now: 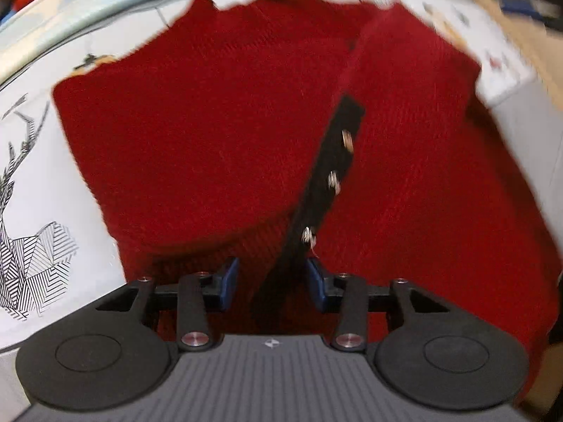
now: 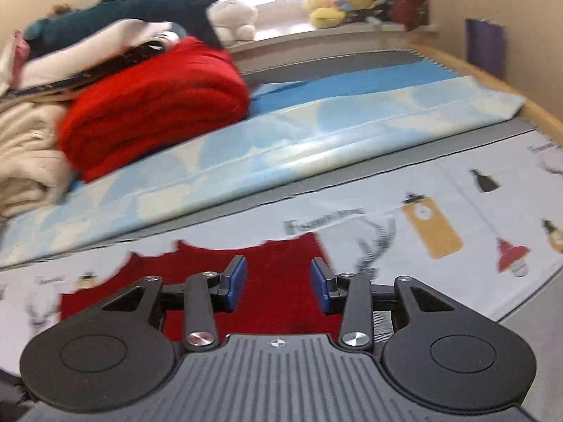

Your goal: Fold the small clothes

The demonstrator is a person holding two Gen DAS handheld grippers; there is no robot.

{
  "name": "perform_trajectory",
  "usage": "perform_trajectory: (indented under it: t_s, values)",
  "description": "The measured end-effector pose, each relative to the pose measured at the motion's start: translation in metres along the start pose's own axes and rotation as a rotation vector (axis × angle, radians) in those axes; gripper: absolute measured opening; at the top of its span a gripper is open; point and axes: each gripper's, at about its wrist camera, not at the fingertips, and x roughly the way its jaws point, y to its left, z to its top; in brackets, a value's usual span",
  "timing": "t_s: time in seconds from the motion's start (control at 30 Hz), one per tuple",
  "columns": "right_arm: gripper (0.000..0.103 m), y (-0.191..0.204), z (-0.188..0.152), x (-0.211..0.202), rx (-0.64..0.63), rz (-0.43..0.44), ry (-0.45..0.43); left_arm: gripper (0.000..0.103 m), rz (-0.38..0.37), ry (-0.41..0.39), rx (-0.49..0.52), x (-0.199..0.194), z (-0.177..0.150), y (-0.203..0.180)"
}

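Note:
A small red knit garment (image 1: 218, 133) with a black snap-button strip (image 1: 330, 183) lies spread on a white printed sheet (image 1: 31, 161). Its right part is folded over and raised. My left gripper (image 1: 272, 281) hovers low over the garment's near edge, jaws open, the black strip running between the blue pads (image 1: 228, 277). In the right wrist view the same red garment (image 2: 274, 274) lies just beneath my right gripper (image 2: 278, 281), which is open and empty above its far edge.
A folded light-blue blanket (image 2: 281, 147) lies across the bed behind the garment. A pile of folded clothes with a red knit (image 2: 155, 102) on top stands at the back left. Plush toys (image 2: 334, 3) sit on the window sill. A wooden bed edge (image 2: 492, 81) runs at right.

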Motion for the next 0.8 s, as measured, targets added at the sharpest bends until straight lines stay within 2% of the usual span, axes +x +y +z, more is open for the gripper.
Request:
perform_trajectory:
  t_s: [0.03, 0.1, 0.17, 0.2, 0.27, 0.33, 0.4, 0.5, 0.6, 0.7, 0.8]
  values:
    - [0.042, -0.003, 0.002, 0.005, 0.024, 0.003, 0.008, 0.041, 0.007, -0.008, 0.022, 0.001, -0.001, -0.004]
    - [0.042, -0.01, 0.005, 0.014, 0.066, 0.023, 0.008, 0.009, -0.007, -0.02, 0.032, -0.003, 0.001, -0.007]
    - [0.042, -0.014, 0.007, 0.02, 0.078, -0.01, 0.008, 0.008, 0.043, -0.05, 0.076, -0.014, 0.004, -0.012]
    - [0.042, -0.017, 0.008, 0.023, 0.091, -0.019, 0.007, 0.008, 0.095, -0.082, 0.122, -0.025, 0.007, -0.017]
    - [0.042, -0.021, 0.009, 0.027, 0.119, -0.02, 0.011, 0.008, 0.151, -0.155, 0.137, -0.047, 0.015, -0.016]
    - [0.042, -0.025, 0.009, 0.029, 0.136, -0.019, 0.018, 0.008, 0.178, -0.244, 0.072, -0.068, 0.023, 0.0]
    - [0.042, -0.026, 0.009, 0.03, 0.137, -0.021, 0.024, 0.008, 0.218, -0.293, -0.043, -0.077, 0.027, 0.025]
    - [0.042, -0.028, 0.008, 0.032, 0.141, -0.021, 0.041, 0.008, 0.338, -0.27, -0.151, -0.069, 0.03, 0.047]
    - [0.042, -0.03, 0.005, 0.039, 0.156, -0.027, 0.069, 0.008, 0.45, -0.215, -0.175, -0.057, 0.03, 0.052]
    - [0.042, -0.033, 0.001, 0.048, 0.186, -0.015, 0.117, 0.009, 0.443, -0.196, -0.202, -0.056, 0.029, 0.064]
    - [0.042, -0.035, -0.004, 0.054, 0.233, 0.006, 0.166, 0.017, 0.343, -0.192, -0.209, -0.055, 0.03, 0.065]
